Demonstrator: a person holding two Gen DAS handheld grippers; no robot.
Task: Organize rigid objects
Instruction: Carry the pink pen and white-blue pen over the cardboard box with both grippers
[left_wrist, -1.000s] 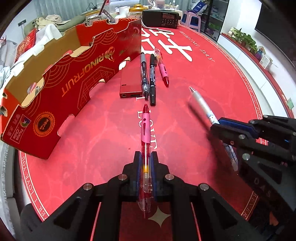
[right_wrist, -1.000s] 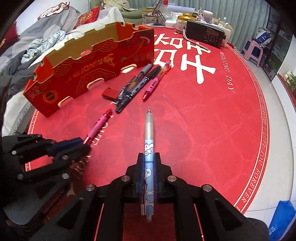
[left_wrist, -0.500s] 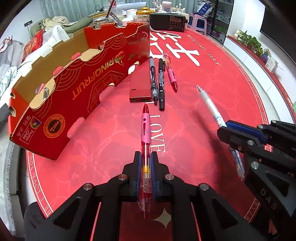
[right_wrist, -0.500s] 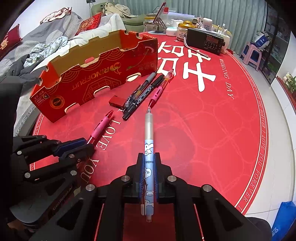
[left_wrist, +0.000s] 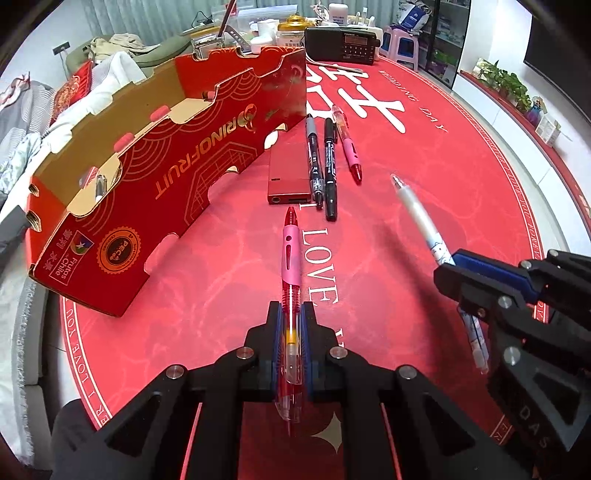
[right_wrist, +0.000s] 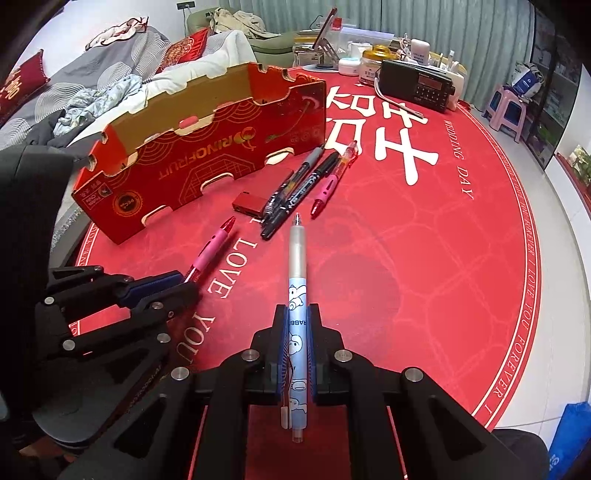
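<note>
1. The left gripper (left_wrist: 291, 325) is matte black plastic, its angular arms spreading back from two narrow fingers.
2. Blue pads (left_wrist: 275, 343) line the inner faces of its fingers.
3. Round silver screw heads (left_wrist: 244, 352) sit at the linkage joints, two on each side.
4. The right gripper (right_wrist: 297, 325) has the same black frame, blue finger pads and silver screws.
5. Seen from the left wrist camera, the right gripper's side bears raised letters "DAS" (left_wrist: 532, 424).
6. Behind each gripper's fingers, red strips (right_wrist: 201, 439) edge the frame's open centre.
</note>
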